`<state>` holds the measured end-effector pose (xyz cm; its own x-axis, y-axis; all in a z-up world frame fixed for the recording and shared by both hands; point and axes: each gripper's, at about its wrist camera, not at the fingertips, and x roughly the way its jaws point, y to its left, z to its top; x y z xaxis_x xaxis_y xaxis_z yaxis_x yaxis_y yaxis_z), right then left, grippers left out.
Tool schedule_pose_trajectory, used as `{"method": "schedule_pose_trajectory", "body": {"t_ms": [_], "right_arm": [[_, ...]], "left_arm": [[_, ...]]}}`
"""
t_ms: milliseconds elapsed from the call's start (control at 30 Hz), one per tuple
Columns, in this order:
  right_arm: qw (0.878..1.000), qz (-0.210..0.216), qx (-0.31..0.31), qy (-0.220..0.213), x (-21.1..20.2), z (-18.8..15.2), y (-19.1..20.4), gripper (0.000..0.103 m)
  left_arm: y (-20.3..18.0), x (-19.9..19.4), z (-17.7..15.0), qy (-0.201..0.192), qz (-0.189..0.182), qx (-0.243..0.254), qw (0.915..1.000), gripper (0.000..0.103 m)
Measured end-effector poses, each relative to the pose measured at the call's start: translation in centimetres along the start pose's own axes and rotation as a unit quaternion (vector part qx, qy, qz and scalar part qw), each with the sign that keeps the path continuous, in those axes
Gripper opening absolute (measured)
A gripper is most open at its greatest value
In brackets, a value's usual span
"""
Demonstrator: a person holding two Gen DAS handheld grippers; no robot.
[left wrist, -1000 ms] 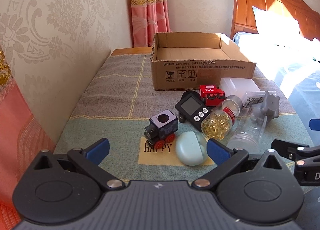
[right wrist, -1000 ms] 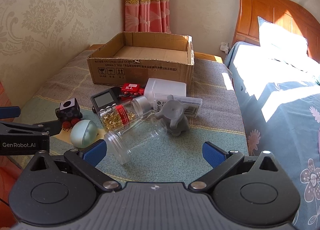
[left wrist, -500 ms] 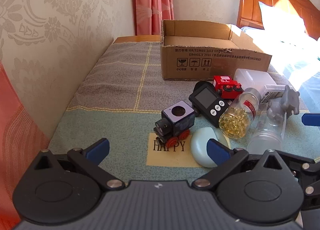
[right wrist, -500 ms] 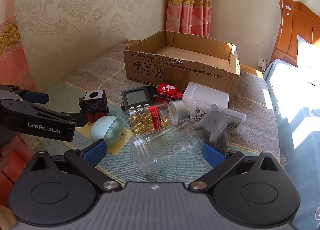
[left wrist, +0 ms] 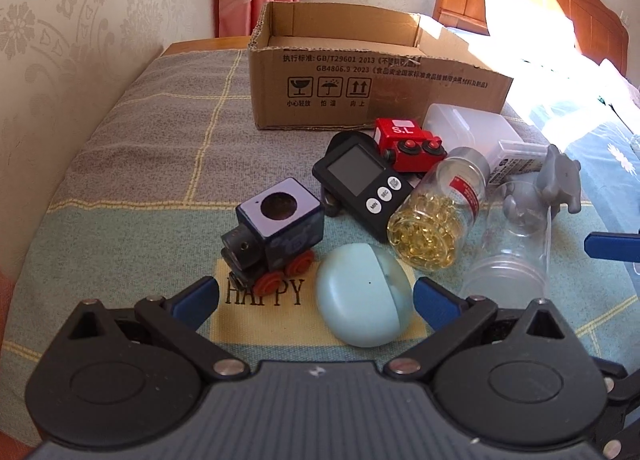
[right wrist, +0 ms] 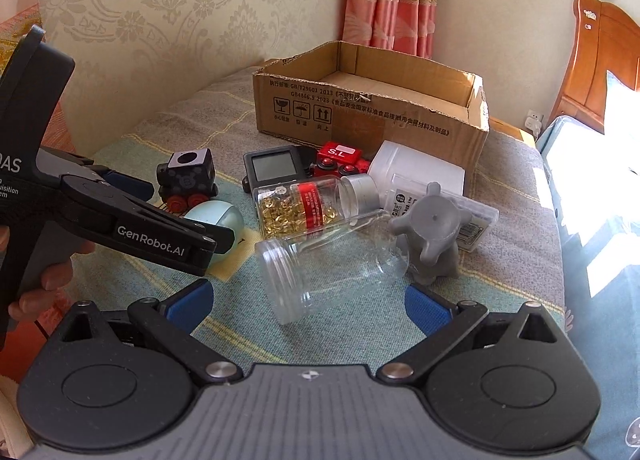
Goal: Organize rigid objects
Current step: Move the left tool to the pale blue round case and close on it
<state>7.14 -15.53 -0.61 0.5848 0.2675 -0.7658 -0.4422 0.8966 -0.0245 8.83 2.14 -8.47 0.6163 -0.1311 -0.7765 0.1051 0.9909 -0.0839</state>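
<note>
Checked cloth covers the table. Pale-blue egg-shaped plastic case (left wrist: 363, 294) lies near, between the wide-spread left gripper (left wrist: 314, 296) fingers — light, slippery; pinch its flatter sides. Right gripper (right wrist: 306, 300) gapes too.

So the desk (left wrist: 152, 164) is wearing a checked grey-and-green cloth (left wrist: 120, 220) with a "HAPPY" patch. Sitting on it: an open cardboard box (left wrist: 360, 96) at the back, then a dark toy train (left wrist: 276, 236), a pale blue egg-shaped case (left wrist: 364, 296), a black timer (left wrist: 364, 184), a red toy train (left wrist: 408, 144), a capsule bottle (left wrist: 436, 220) lying down, a clear empty jar (right wrist: 332, 260) on its side, a grey figurine (right wrist: 432, 236) and a white plastic box (left wrist: 468, 124).
</note>
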Motion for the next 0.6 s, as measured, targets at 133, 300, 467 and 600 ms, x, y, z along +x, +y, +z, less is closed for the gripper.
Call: {"method": "schedule_pose_trajectory", "body": {"t_ms": [133,300,467,600], "right_arm": [[1.0,-0.006,0.007,0.004,0.2,-0.1,-0.4,0.103],[1.0,-0.004,0.012,0.004,0.4,-0.2,-0.5,0.103],[1.0,-0.008,0.01,0.004,0.4,-0.6,-0.5,0.103],[1.0,-0.016,0.016,0.007,0.2,-1.1,-1.1,0.103]], "left_arm": [[0.7,-0.3,-0.4,0.0,-0.005,-0.01,0.9999,0.103],[1.2,-0.8,-1.2,-0.005,-0.004,-0.011,0.9999,0.102],[0.0,-0.5,-1.7,-0.005,-0.021,0.025,0.9995,0.1],[-1.2,-0.6,-2.0,-0.02,-0.025,0.059,0.9978,0.085]]}}
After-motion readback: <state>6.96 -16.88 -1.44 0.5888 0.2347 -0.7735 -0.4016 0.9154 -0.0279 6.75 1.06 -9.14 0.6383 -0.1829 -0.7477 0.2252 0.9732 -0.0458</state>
